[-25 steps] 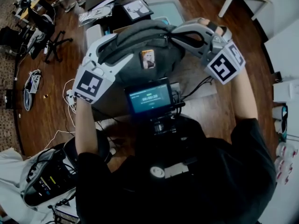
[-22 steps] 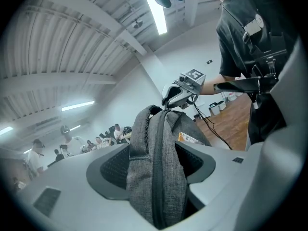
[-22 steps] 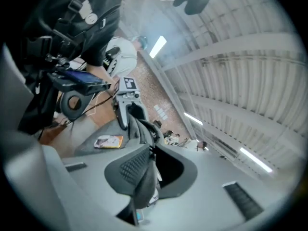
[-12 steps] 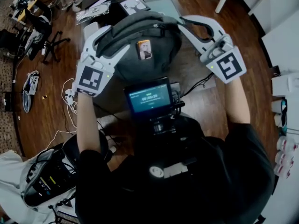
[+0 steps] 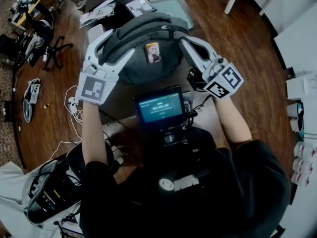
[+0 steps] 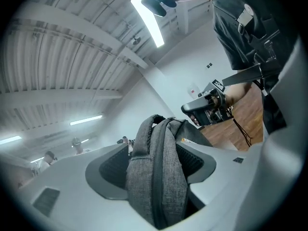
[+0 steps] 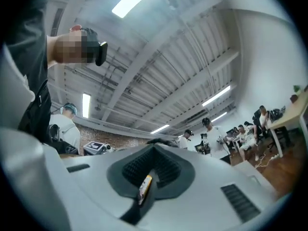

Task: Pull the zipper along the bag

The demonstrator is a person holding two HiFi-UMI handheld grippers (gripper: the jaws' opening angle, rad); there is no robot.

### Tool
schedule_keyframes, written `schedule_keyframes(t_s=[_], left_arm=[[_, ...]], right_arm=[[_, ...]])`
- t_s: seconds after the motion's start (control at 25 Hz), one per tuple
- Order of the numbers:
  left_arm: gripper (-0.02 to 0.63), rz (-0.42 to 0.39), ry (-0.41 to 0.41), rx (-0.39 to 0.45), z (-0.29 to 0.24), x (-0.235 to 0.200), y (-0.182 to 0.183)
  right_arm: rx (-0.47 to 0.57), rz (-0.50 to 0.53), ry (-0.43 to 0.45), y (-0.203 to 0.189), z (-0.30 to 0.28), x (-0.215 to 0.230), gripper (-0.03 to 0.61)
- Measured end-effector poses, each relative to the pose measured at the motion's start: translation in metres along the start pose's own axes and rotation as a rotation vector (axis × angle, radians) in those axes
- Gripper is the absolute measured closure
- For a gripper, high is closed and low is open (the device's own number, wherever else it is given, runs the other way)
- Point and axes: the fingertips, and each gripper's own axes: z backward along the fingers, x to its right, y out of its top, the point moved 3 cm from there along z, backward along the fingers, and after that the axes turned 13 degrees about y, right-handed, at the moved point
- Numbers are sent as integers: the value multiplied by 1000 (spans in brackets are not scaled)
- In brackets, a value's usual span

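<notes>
Bag (image 5: pixel 148 33) fold clamped in left tool (image 6: pixel 155 171), right tool (image 7: pixel 153 170) closed on zipper pull (image 7: pixel 144 187), unseen from head view

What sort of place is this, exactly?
Probably a shared lab or workshop in an industrial hall: a ribbed ceiling with strip lights, people gathered by a desk, and a wood floor strewn with cables.

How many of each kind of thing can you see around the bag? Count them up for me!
grey backpack: 1
hand-held grippers: 2, the left hand-held gripper and the right hand-held gripper
zipper pull: 1
picture card: 1
lit screen: 1
Total: 6
</notes>
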Motion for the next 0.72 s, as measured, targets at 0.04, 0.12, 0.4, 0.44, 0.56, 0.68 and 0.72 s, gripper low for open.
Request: schedule_keyframes(t_s=[0.04, 0.12, 0.4, 0.44, 0.56, 0.68, 0.72], left_arm=[[307, 12, 5, 5, 6, 0, 2], [307, 51, 14, 15, 7, -3, 1], [453, 214, 201, 193, 64, -25, 32], [514, 239, 233, 211, 75, -21, 38], [612, 340, 276, 238, 96, -6, 33], [612, 449, 330, 190, 96, 4, 9], [612, 483, 357, 166, 95, 6, 1]], right_arm=[[-6, -8, -1, -3, -2, -6, 569], [-22, -2, -11, -11, -8, -3, 569], [6, 4, -12, -11, 2, -24, 569], [4, 2, -16, -9, 7, -30, 569], [-2, -3, -30, -9, 10, -41, 569], [-24, 0, -39, -12, 4, -45, 569], [-33, -3, -42, -14, 4, -46, 569]])
